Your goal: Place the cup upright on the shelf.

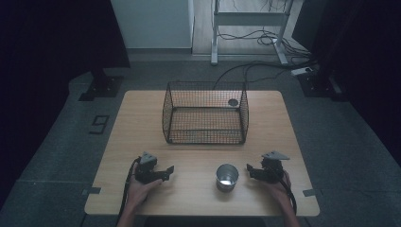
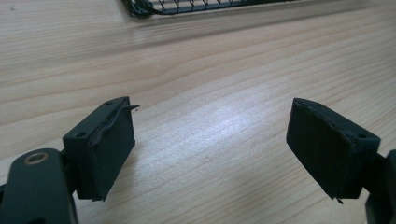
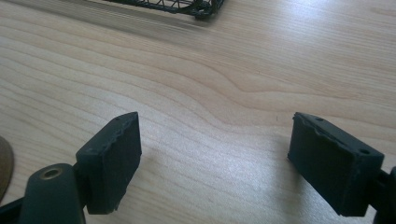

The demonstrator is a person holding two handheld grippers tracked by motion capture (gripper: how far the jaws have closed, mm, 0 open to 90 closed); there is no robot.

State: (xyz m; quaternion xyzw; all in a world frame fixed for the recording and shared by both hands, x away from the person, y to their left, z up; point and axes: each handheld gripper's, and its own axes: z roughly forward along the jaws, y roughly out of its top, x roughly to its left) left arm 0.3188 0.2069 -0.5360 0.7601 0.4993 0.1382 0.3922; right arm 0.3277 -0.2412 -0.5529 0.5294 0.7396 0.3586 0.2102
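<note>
Steel cup point(image 1: 227, 177) stands between both spread claws, high view.

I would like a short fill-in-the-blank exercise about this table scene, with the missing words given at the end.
1. The metal cup stands between the two ____.
2. The wire basket sits on the ____ half of the table.
3. The jaws of the left gripper are ____.
4. The right gripper holds ____.

Missing words: grippers; far; open; nothing
</note>
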